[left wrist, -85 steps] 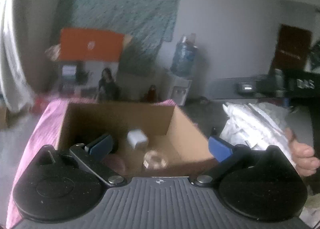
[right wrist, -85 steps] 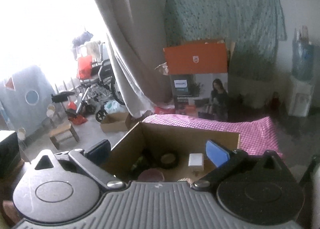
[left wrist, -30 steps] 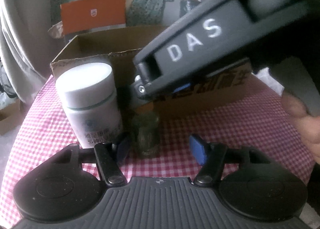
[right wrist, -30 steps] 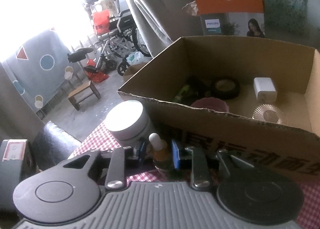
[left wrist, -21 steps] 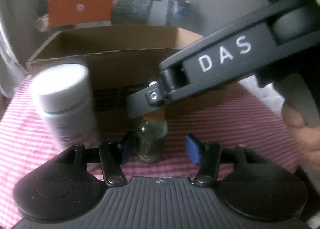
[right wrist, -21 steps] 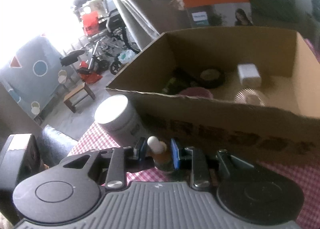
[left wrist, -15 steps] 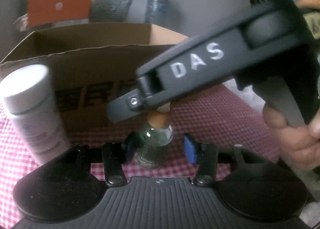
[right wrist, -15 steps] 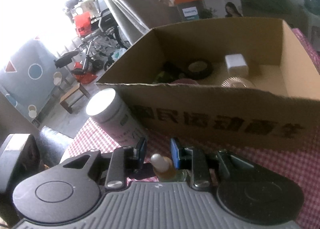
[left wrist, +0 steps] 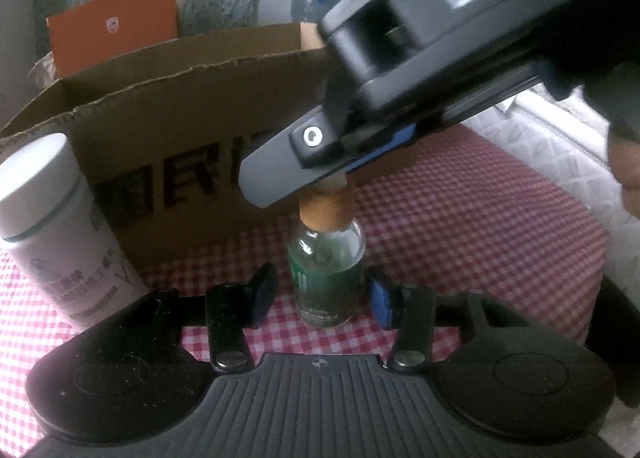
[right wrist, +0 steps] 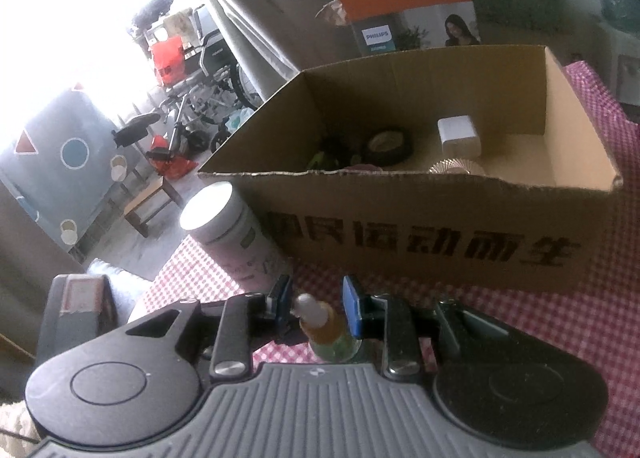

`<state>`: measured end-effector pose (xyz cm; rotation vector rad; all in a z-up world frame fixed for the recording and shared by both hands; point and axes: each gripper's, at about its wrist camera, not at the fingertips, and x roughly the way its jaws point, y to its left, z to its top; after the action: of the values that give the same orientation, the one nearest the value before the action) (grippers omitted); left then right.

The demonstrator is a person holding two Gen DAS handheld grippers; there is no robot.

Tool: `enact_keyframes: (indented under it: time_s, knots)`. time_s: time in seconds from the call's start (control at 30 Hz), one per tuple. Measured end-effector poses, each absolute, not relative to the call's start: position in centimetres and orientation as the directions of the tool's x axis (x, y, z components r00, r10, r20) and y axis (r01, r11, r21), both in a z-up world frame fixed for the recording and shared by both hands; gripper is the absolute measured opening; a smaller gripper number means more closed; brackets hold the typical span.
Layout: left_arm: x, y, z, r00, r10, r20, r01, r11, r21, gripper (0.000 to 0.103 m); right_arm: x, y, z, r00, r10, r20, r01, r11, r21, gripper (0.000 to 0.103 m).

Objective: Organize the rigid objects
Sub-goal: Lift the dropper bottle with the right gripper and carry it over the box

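We record a small glass dropper bottle [left wrist: 326, 278] standing upright on the red-and-white checked cloth [left wrist: 460, 225], just in front of the near wall of an open cardboard box [left wrist: 180, 129]. The left gripper [left wrist: 322, 298] brackets the bottle's lower body: its blue pads sit on either side with a narrow gap visible on each, so we read the fingers as open around the bottle, not pressing it. The right gripper [right wrist: 316, 308] comes in from above; in the left wrist view its black finger [left wrist: 288, 161] covers the bottle's white bulb, above the tan collar. In the right wrist view the bulb stands between the two blue pads; the gaps there are slight, and we cannot tell whether the pads bear on it. A white-lidded jar [left wrist: 52, 230] stands upright on the cloth to the left of the bottle, beside the box. Inside the box we note a white cube [right wrist: 458, 135], a black roll of tape [right wrist: 388, 143] and a ribbed glass piece [right wrist: 452, 165]
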<state>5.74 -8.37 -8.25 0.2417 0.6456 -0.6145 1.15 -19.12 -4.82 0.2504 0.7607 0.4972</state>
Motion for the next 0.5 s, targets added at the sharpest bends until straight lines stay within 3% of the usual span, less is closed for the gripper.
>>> enact_keyframes:
  time_s: [0.13,0.3,0.5]
  knots:
    - [5.8,-8.4,-8.3,0.63,-0.459,-0.626,0.604,0.797,0.024,0.045,0.4,-19.3,-4.9,0.626,0.508,-0.591,-0.34,0.86,0.379,0.03]
    - [6.0,-8.9,-8.1,0.633,-0.457,-0.625,0.599,0.8,0.022,0.031,0.1,-19.3,-5.1,0.632,0.5,-0.592,-0.346,0.866,0.362,0.03]
    - [5.6,-9.2,-7.9,0.643,-0.443,-0.625,0.592,0.805,0.04,0.031,-0.2,-19.3,-5.3,0.635,0.506,-0.584,-0.356,0.863,0.359,0.026]
